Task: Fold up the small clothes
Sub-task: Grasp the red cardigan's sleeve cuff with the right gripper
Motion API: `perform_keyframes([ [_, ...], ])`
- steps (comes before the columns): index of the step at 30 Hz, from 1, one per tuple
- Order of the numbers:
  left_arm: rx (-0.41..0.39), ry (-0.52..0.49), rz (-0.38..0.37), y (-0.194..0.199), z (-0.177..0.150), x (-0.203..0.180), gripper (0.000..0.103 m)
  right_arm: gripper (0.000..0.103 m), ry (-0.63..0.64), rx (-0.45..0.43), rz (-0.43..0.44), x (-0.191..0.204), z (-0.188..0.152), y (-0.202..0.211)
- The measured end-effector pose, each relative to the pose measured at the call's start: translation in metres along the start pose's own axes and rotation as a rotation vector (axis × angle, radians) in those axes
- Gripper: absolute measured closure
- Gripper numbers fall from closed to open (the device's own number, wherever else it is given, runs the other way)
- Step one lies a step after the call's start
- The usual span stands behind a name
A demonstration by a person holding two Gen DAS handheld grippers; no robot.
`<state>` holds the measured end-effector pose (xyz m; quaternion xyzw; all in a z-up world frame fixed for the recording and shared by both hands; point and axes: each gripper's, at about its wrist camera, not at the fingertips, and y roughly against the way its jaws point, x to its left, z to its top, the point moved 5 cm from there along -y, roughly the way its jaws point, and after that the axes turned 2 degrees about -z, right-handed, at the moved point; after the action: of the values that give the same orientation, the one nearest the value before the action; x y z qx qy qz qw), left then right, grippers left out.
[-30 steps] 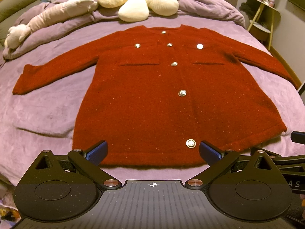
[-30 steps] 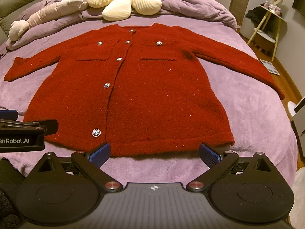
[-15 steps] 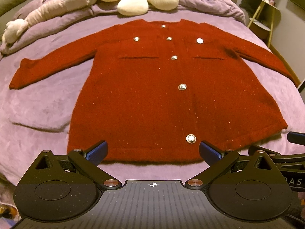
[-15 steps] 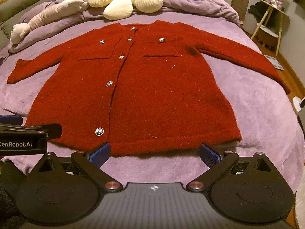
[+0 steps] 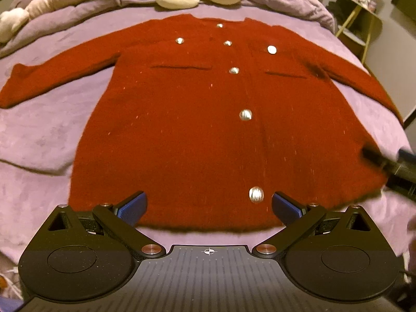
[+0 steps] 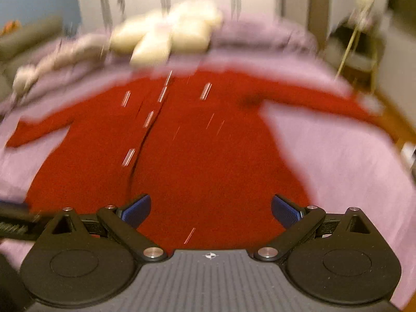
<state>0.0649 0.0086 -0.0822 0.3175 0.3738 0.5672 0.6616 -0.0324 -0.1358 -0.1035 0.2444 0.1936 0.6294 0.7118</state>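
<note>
While both tongs hang spread and empty, I judge the fold not yet begun.
Left wrist: left tongs [image 5: 209, 204] over the hem of the red cardigan [image 5: 208, 130], flat on the bed [image 5: 39, 135]. Right wrist, blurred: right tongs [image 6: 211, 209] above its hem; next, pinch an edge.

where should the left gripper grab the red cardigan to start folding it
Judging by its pose, grip the bottom hem of the red cardigan, coming in low from the near edge of the bed. It lies flat, buttoned and face up, hem nearest the open left gripper, a free edge to pinch.
</note>
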Motion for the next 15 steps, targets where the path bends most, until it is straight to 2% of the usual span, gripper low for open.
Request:
perform_keyframes([
  [2, -0.039, 0.001, 0.002, -0.006, 0.012, 0.002, 0.000, 0.004, -0.018, -0.149, -0.006, -0.020, 0.011, -0.007],
  [4, -0.100, -0.013, -0.005, -0.013, 0.027, 0.002, 0.000, 0.004, -0.055, -0.128, -0.016, -0.044, 0.025, -0.030],
  [7, -0.127, -0.050, -0.002, -0.028, 0.050, -0.002, 0.000, 0.004, -0.202, -0.121, -0.131, -0.098, 0.043, -0.065],
  [9, -0.155, -0.089, 0.029, -0.036, 0.062, -0.007, 0.000, 0.004, -0.343, -0.140, -0.175, -0.147, 0.053, -0.087],
  [13, -0.148, -0.094, 0.052, -0.053, 0.074, -0.014, 0.000, 0.007, -0.687, -0.164, -0.106, -0.243, 0.054, -0.127],
  [15, -0.135, -0.062, 0.056, -0.062, 0.075, -0.013, 0.000, 0.023, -0.887, -0.174, -0.088, -0.288, 0.045, -0.145],
])
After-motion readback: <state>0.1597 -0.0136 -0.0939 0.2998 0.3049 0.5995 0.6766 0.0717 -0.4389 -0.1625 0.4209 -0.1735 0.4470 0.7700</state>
